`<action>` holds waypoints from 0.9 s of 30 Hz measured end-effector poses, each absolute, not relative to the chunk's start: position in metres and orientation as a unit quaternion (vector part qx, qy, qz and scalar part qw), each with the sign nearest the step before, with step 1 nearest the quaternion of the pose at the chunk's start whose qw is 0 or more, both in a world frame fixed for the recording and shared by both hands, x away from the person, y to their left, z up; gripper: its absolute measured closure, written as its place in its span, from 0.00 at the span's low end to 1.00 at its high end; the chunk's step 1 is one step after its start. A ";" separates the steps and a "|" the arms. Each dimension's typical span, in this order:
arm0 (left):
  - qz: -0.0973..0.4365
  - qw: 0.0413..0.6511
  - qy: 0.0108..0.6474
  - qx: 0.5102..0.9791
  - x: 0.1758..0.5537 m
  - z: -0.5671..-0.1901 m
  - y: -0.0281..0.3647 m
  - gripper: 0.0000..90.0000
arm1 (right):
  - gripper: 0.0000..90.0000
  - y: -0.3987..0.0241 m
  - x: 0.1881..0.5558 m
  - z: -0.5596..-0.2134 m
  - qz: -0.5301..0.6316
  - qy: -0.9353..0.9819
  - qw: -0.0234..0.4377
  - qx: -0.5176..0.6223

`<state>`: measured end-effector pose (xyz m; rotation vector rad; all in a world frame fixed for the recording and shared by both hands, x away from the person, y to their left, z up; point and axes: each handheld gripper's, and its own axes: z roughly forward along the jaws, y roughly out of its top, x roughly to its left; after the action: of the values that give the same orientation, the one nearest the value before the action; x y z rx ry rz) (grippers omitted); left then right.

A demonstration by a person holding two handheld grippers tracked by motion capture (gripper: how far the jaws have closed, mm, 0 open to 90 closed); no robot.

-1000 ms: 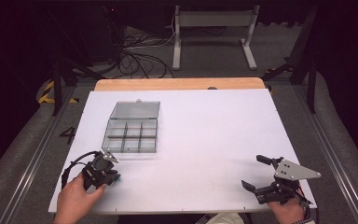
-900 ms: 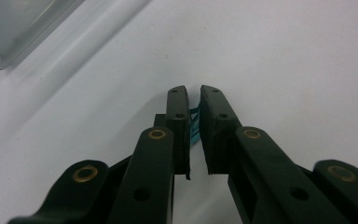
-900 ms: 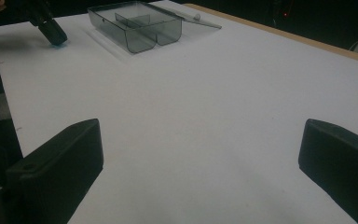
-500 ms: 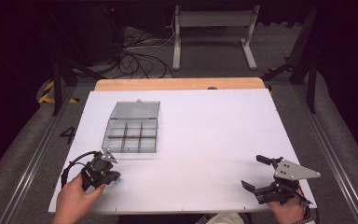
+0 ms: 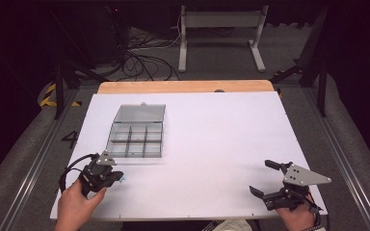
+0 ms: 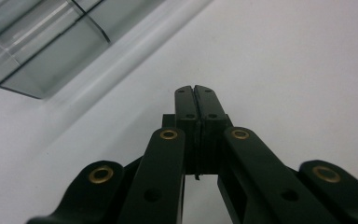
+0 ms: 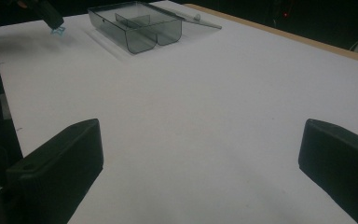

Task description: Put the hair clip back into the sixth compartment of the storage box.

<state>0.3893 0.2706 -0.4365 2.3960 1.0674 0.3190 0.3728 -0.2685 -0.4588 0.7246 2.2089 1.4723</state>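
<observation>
The left gripper's (image 6: 196, 100) fingers (image 6: 186, 105) are pressed flat together, tip to tip, with nothing visible between them. They point down at bare white table (image 5: 212, 139) just beside the near corner of a clear plastic box (image 5: 137, 134). In the high view this gripper (image 5: 118, 177) sits near the box's near left corner, held low in the person's left hand (image 5: 77, 204), with a small pale blue speck at its tip that is too small to identify. Closed and low like this, it looks parked, not working.

The right gripper's (image 7: 200, 158) fingers (image 7: 60, 163) stand wide apart and hold nothing; white table shows between them. In the high view this gripper (image 5: 262, 178) is well apart from the box, toward the table's near right corner, with its grey plate on top and the right hand (image 5: 296, 216) behind it. Its camera looks across the table toward the box, which suggests readiness to reach that way.

The box itself lies left of the table's middle, open, its lid folded flat on the far side. Dividers split it into small compartments, and they appear empty. With the lid back, every compartment is reachable from above.
</observation>
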 end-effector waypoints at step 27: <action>0.165 0.398 0.400 0.809 0.383 -0.406 0.285 0.99 | 0.00 -0.268 0.372 -0.459 0.525 0.787 0.195 0.260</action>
<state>0.3825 0.2850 -0.4062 2.0471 1.0131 0.4174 0.3724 -0.2683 -0.4587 0.7283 2.2056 1.4703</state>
